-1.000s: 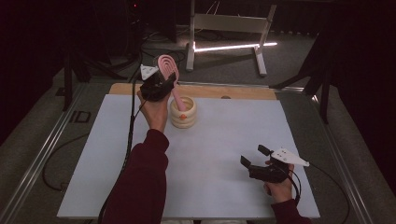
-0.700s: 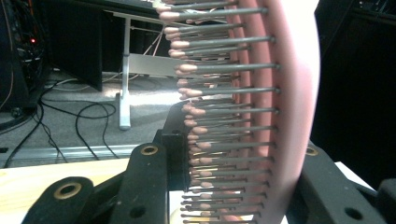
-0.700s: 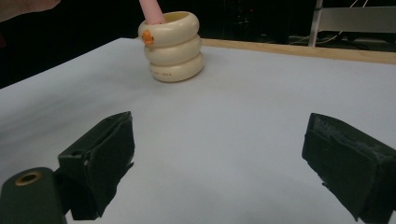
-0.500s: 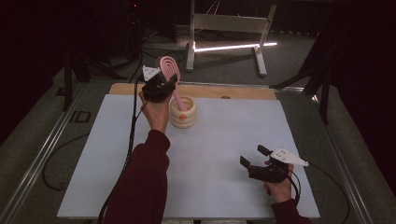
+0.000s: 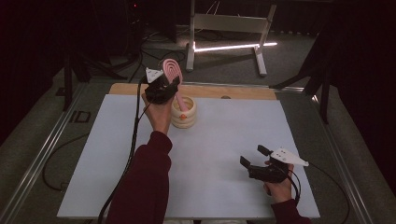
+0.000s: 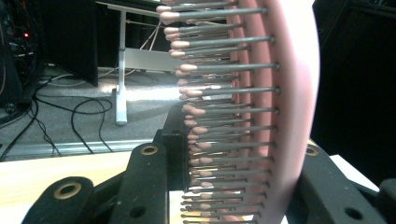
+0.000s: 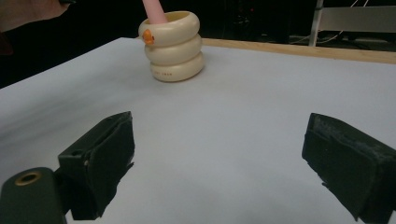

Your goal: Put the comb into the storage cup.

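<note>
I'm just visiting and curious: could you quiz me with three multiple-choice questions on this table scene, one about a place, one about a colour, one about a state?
1. Where is the handle of the pink hairbrush? A in the cream holder; B flat on the table; C on the floor.
2. What colour is the holder? A blue; B cream; C black.
3. How are the right gripper's jaws? A clamping the brush; B open, holding nothing; C gripping the holder.

Answers: A, its handle dips into the holder's mouth; B, its stacked rings are cream; C is wrong, B: bare table shows between the jaws.
</note>
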Demonstrator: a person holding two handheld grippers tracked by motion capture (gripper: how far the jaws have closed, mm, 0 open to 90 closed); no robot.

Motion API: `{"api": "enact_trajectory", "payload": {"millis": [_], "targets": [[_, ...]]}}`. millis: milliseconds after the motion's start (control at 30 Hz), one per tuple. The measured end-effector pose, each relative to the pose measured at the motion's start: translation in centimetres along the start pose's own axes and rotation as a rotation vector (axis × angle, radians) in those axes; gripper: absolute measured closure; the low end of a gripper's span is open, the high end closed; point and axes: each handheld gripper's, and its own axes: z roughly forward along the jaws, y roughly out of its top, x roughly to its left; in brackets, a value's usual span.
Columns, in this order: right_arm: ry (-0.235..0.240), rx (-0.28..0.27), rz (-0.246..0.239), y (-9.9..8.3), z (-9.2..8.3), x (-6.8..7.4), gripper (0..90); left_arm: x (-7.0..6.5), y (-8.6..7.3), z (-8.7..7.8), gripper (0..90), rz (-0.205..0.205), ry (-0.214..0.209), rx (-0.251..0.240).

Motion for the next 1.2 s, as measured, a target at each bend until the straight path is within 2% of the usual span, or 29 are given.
{"api": "enact_trajectory", "payload": {"millis": [367, 633, 767, 933, 1200], "targets": [[0.001, -0.002, 0.001, 0.0, -0.1, 0.0, 9.2, -0.4, -0.8, 0.5, 64.6, 0.018, -0.001, 0.019], [0.001, -0.005, -0.005, 0.1, -0.1, 0.1, 9.3, -0.6, -0.9, 0.5, 64.6, 0.016, 0.001, 0.013], [0.003, -0.005, -0.004, 0.1, -0.1, 0.1, 9.3, -0.5, -1.1, 0.6, 64.6, 0.003, 0.008, 0.005], [0.002, -0.006, -0.002, 0.1, -0.1, 0.1, 9.2, -0.2, -1.5, 0.6, 64.6, -0.002, 0.024, 0.012], [0.003, -0.005, -0.002, 0.1, -0.1, 0.1, 9.2, -0.4, -1.9, 1.0, 64.6, 0.005, 0.021, 0.023]]}}
